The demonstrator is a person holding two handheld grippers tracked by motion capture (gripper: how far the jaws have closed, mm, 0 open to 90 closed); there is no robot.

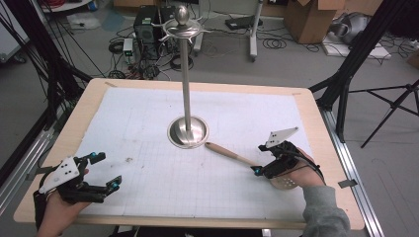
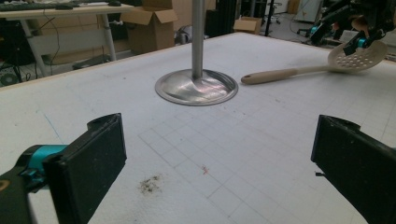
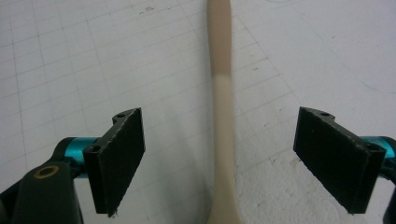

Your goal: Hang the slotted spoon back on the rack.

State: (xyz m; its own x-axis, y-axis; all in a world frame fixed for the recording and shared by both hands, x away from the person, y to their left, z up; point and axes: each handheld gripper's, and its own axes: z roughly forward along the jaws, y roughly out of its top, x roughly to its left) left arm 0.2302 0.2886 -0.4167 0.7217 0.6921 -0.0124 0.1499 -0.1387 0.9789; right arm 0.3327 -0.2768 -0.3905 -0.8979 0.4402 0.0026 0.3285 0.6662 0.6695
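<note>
Right gripper (image 3: 219, 163): jaws spread wide, released, straddling the neck of the slotted spatula (image 3: 220, 93) without touching it; one pad to each side, the shaft running straight out ahead between them.

Slotted spatula (image 1: 242, 159): lies flat on the gridded mat (image 1: 148, 128), perforated head (image 2: 357, 55) under the right gripper (image 1: 269, 165), wooden-toned handle end (image 1: 217, 148) pointing toward the stand's base. Judged light, rigid and smooth; the thin neck gives the pads little to bite on and could roll or swing once lifted. Best hold: across the neck just ahead of the head, or farther out near the balance point.

Utensil stand (image 1: 188, 129): polished steel dish base, upright pole and hooked crown, beyond the handle tip.

Left gripper (image 1: 106, 173): jaws open, holding nothing, well apart from spatula and stand.
</note>
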